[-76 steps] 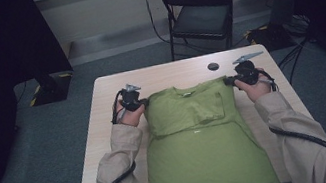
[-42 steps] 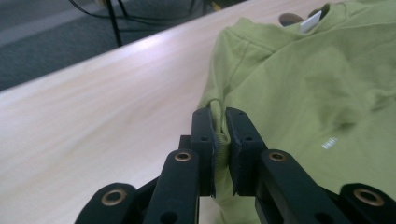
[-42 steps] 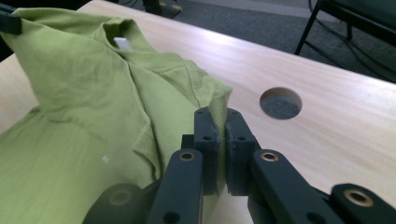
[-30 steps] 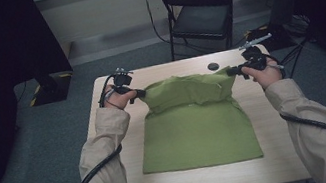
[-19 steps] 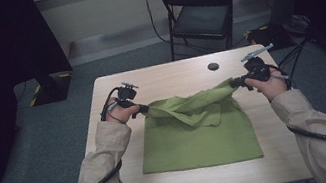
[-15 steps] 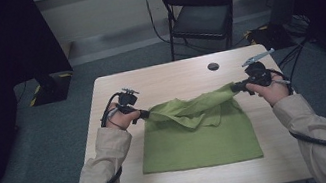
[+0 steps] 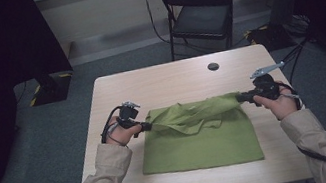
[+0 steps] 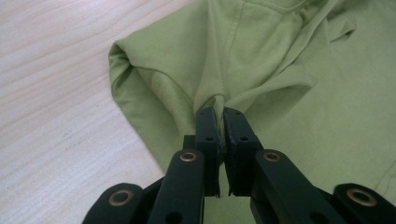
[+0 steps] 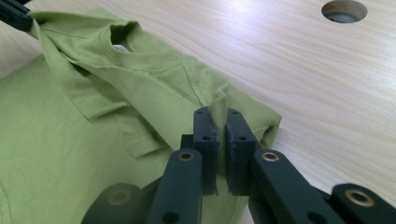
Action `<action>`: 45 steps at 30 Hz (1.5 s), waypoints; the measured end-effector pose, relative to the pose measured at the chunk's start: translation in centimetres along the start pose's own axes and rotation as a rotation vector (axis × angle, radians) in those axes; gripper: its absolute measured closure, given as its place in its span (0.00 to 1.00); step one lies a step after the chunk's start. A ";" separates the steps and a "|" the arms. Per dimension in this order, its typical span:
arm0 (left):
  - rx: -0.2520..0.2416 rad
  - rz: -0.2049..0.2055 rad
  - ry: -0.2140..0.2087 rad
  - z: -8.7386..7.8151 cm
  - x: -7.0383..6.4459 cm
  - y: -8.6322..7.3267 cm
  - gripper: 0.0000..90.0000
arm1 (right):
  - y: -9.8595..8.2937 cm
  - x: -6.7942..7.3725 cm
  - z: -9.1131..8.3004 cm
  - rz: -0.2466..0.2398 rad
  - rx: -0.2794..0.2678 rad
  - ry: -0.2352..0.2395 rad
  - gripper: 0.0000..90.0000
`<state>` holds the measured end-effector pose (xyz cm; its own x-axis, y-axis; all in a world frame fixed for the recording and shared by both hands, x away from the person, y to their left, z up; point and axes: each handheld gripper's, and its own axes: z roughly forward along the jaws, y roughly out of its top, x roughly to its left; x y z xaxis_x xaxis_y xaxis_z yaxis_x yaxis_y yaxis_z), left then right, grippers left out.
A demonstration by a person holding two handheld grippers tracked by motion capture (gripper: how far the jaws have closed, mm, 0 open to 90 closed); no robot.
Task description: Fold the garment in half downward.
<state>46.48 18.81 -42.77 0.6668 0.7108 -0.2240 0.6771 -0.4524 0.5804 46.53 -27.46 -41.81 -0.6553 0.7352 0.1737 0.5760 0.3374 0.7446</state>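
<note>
A green shirt (image 7: pixel 199 133) is spread on the near half of the wooden surface (image 7: pixel 169 82), its top edge lifted and stretched between both grippers. The left gripper (image 7: pixel 145 125) is clamped on the left shoulder fold, the right gripper (image 7: pixel 239 99) on the right one. Bare surface is left beyond the shirt, where a round hole (image 7: pixel 213 66) is seen. A folding chair (image 7: pixel 198 14) stands behind the far edge.

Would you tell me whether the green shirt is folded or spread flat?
Partly folded: the green shirt's top edge is doubled over its lower half, held by both grippers.
</note>
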 end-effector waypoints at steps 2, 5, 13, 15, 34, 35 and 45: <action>-0.015 0.003 0.002 -0.2 -0.1 0.0 0.96 | -0.1 0.1 -0.4 0.001 -0.023 -0.003 0.96; -0.015 0.016 0.001 -0.6 -0.3 0.1 0.96 | 0.0 0.3 -1.1 -0.008 -0.029 0.000 0.96; 0.044 0.021 -0.025 -0.3 -0.7 -1.5 0.94 | -1.8 2.0 -2.1 -0.030 -0.021 0.018 0.94; 0.064 0.016 -0.038 0.0 -0.9 -2.1 0.93 | -2.8 2.3 -1.9 -0.034 -0.002 0.008 0.94; 0.099 -0.008 -0.056 1.4 -0.7 -6.0 0.91 | -9.0 3.1 -0.5 0.030 0.016 -0.026 0.85; 0.088 -0.009 -0.059 1.5 -0.8 -6.1 0.91 | -9.1 3.1 -0.6 0.029 0.015 -0.026 0.84; 0.013 0.032 -0.072 1.3 -1.1 -7.1 0.71 | -9.7 2.8 -0.6 0.021 0.036 -0.054 0.60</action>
<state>41.37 20.55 -47.60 0.7088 0.6551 -0.2616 0.6585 -0.4814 0.5784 38.85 -29.01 -48.17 -0.6159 0.7728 0.1530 0.6071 0.3419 0.7173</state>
